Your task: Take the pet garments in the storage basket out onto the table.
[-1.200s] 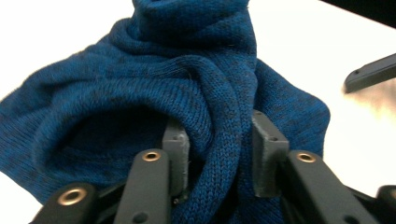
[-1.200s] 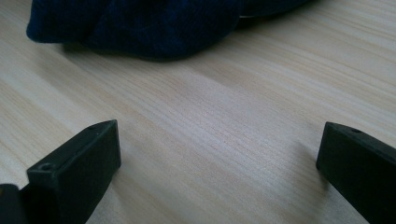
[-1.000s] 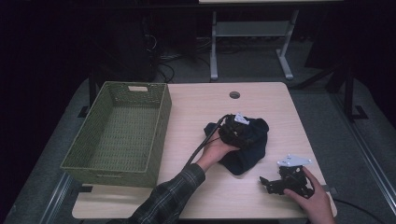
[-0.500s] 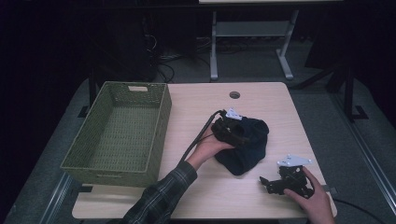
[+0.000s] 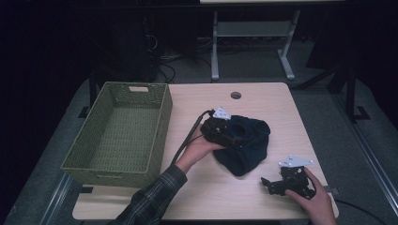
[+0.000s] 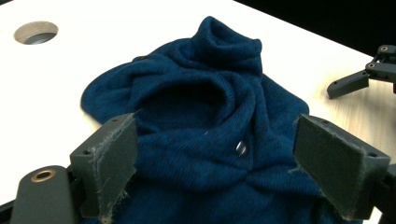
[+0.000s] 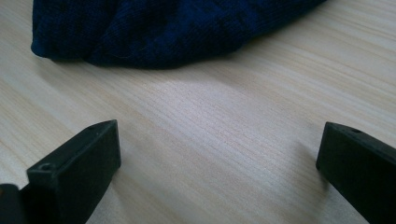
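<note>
A dark blue knitted garment (image 5: 251,143) lies crumpled on the light wooden table (image 5: 272,101), right of centre. My left gripper (image 5: 231,136) is over the garment's left side, open. In the left gripper view its two padded jaws stand wide apart on either side of the bunched cloth (image 6: 210,93), and a small button (image 6: 241,147) shows between them. My right gripper (image 5: 268,183) rests on the table near the front right, open with bare wood between its jaws. The garment's edge (image 7: 163,28) lies just beyond it.
A green woven basket (image 5: 112,174) stands empty on the left half of the table. A round cable hole (image 5: 235,95) is in the tabletop behind the garment. The left gripper's cable (image 5: 187,136) trails beside the basket. My right gripper (image 6: 369,70) appears beyond the garment.
My left gripper has shifted a little to the left across the garment, and the cloth has spread slightly. The right gripper has stayed where it was.
</note>
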Available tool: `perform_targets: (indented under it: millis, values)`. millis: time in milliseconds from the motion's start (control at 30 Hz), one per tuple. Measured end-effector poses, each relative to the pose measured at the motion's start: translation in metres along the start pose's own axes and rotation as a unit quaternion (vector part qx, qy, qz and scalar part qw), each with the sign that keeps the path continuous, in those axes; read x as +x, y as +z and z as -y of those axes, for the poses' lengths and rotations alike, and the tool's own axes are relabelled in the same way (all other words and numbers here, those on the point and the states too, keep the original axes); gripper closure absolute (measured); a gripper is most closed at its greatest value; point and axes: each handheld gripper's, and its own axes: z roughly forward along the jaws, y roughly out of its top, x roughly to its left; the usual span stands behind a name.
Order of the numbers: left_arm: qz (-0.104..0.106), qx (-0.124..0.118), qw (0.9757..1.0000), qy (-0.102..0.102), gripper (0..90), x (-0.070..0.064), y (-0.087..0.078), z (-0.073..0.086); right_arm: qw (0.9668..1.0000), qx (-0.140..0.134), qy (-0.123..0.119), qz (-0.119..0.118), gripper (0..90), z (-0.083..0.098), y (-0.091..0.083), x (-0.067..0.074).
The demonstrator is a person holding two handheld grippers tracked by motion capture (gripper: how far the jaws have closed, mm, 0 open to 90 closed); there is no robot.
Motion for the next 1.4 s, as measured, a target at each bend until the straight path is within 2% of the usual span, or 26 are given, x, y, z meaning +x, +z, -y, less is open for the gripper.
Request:
perform_targets:
  millis: [133,600,667,833,900,1400]
  values:
    - [-0.006,-0.003,1.0000,0.001,13.6,0.003,-0.009,0.006,1.0000,0.000,0.000,0.000,0.0,0.000,0.000,0.000]
    - [-0.021,-0.015,0.9996,-0.015,13.6,0.007,-0.038,0.034,1.0000,0.000,0.000,0.000,0.0,0.000,0.000,0.000]
    - [-0.022,-0.020,0.9993,-0.021,13.6,0.006,-0.041,0.039,1.0000,0.000,0.000,0.000,0.0,0.000,0.000,0.000]
    - [-0.026,-0.022,0.9992,-0.020,13.6,0.002,-0.049,0.049,1.0000,0.000,0.000,0.000,0.0,0.000,0.000,0.000]
    - [-0.029,-0.019,0.9993,-0.014,13.6,0.000,-0.052,0.054,1.0000,0.000,-0.001,0.000,0.0,0.000,0.000,0.000]
    - [-0.034,-0.007,0.9993,-0.016,13.4,-0.012,-0.065,0.090,1.0000,0.000,0.000,0.000,0.0,0.000,0.000,0.000]
